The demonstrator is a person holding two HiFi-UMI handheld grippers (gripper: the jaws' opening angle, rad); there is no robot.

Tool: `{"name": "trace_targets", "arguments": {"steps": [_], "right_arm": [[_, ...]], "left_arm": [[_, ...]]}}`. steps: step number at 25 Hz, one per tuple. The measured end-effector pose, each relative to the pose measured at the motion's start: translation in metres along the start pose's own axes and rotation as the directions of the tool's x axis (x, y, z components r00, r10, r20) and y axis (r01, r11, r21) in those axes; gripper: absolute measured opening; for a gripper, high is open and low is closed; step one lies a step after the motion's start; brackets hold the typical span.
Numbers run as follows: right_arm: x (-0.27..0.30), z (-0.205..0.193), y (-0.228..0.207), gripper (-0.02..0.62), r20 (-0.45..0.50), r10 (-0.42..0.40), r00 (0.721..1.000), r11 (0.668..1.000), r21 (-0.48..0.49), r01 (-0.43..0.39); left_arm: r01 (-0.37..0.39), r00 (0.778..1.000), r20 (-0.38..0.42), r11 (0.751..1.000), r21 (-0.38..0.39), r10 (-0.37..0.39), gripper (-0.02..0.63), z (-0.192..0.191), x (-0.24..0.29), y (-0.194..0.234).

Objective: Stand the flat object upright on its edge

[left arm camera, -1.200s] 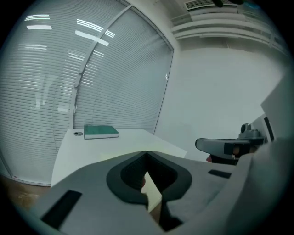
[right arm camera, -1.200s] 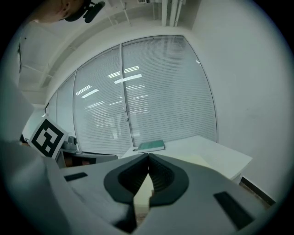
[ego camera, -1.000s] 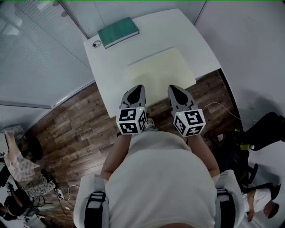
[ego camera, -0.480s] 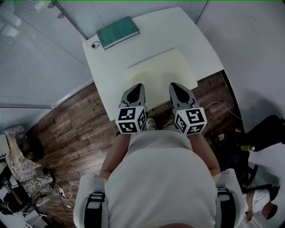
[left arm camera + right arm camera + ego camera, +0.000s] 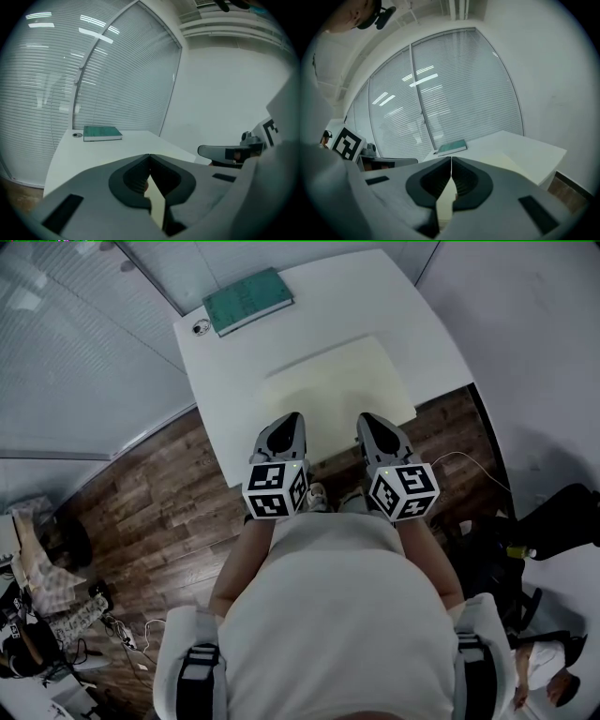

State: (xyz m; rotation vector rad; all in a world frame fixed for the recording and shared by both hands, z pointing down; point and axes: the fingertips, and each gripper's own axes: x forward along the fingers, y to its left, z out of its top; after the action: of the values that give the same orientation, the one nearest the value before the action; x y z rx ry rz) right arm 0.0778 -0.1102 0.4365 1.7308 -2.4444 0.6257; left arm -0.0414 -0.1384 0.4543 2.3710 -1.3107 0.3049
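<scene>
A flat green book (image 5: pixel 247 300) lies on the far left corner of the white table (image 5: pixel 375 315); it also shows in the left gripper view (image 5: pixel 102 133) and the right gripper view (image 5: pixel 452 147). Both grippers hover side by side over the table's near edge, far short of the book. My left gripper (image 5: pixel 291 420) is shut with nothing between its jaws, its tips meeting in its own view (image 5: pixel 149 155). My right gripper (image 5: pixel 368 420) is also shut and empty (image 5: pixel 451 159).
A cream mat (image 5: pixel 333 395) covers the table's near half, just ahead of both grippers. A small round disc (image 5: pixel 201 328) sits left of the book. A glass wall with blinds (image 5: pixel 75 343) runs along the left. Wood floor (image 5: pixel 159 512), a black chair (image 5: pixel 553 521) at the right.
Both grippers stay shut at the near edge. The head view has shifted slightly, so the table and book sit a little higher in the picture.
</scene>
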Motion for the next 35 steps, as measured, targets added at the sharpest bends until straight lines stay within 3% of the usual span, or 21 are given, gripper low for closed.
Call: {"name": "trace_targets", "arguments": {"steps": [6,9,17,22,27,35], "right_arm": [[-0.005,-0.019,-0.009,0.033,-0.011,0.004,1.000,0.994,0.111,-0.003],[-0.009,-0.028,-0.010,0.165,-0.009,0.031,0.999,0.982,0.186,-0.029],[-0.014,-0.056,-0.029,0.237,0.010,0.014,1.000,0.906,0.423,-0.017],[-0.014,-0.077,-0.042,0.262,-0.003,0.002,1.000,0.817,0.577,0.000],[-0.015,-0.104,-0.056,0.303,-0.033,-0.012,0.999,0.679,0.733,0.033],[-0.008,-0.133,-0.065,0.368,-0.043,0.010,0.999,0.497,0.867,0.033]], "left_arm": [[0.006,1.000,-0.015,1.000,0.003,-0.006,0.018,-0.008,0.001,-0.002],[0.007,1.000,-0.020,1.000,0.008,-0.007,0.018,-0.010,0.000,-0.005],[0.003,0.999,-0.039,1.000,0.013,-0.002,0.018,-0.019,-0.001,-0.006],[0.001,0.999,-0.047,1.000,0.016,0.000,0.018,-0.023,-0.001,-0.006],[0.003,0.998,-0.059,1.000,0.023,-0.002,0.018,-0.028,-0.002,-0.009],[0.004,0.998,-0.067,1.000,0.031,-0.002,0.018,-0.031,-0.001,-0.010]]}}
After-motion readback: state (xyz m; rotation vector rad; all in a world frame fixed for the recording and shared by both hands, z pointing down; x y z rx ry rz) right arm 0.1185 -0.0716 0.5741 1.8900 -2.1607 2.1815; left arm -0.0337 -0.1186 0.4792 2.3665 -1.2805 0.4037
